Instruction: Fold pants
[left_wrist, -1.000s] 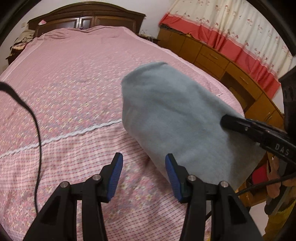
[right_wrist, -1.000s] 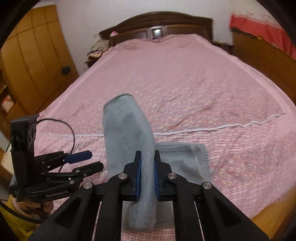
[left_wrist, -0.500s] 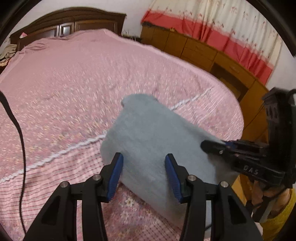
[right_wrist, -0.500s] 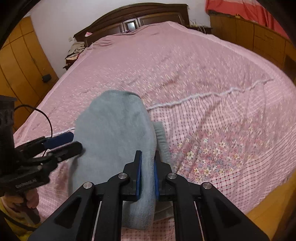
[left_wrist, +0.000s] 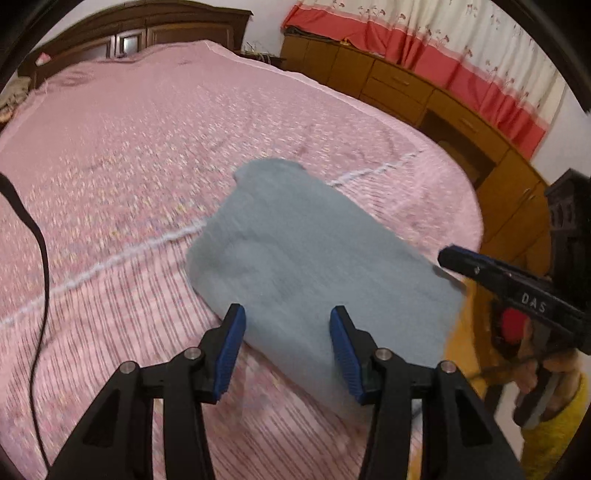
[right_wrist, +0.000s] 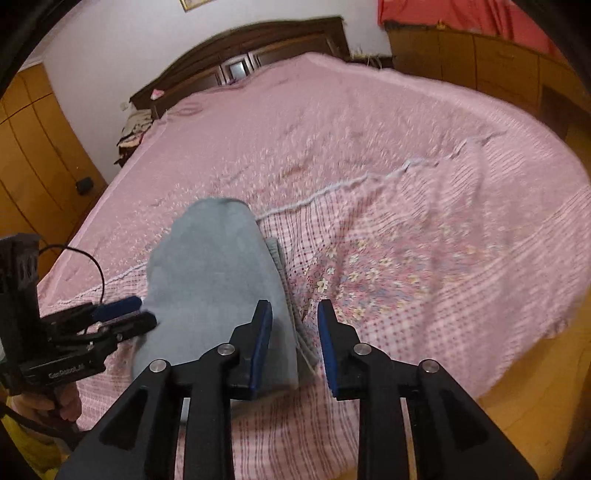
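The grey-blue pants (left_wrist: 314, 258) lie folded in a compact bundle on the pink bedspread (left_wrist: 147, 147) near the bed's front edge. They also show in the right wrist view (right_wrist: 214, 277). My left gripper (left_wrist: 288, 350) is open and empty, its blue pads on either side of the bundle's near end. My right gripper (right_wrist: 293, 343) is open, with the pants' near edge just left of its gap. It also shows in the left wrist view (left_wrist: 454, 258) at the bundle's right edge. The left gripper shows in the right wrist view (right_wrist: 125, 314) at the bundle's left.
A dark wooden headboard (right_wrist: 240, 55) is at the far end of the bed. Wooden cabinets (left_wrist: 424, 96) under a red and white curtain (left_wrist: 461, 48) run along the right. A wooden wardrobe (right_wrist: 37, 147) stands left. A black cable (left_wrist: 37, 240) hangs left.
My right gripper was shut on the pants and has opened, letting them go. The raised fold has dropped flatter onto the bed. Both grippers have shifted to the right.
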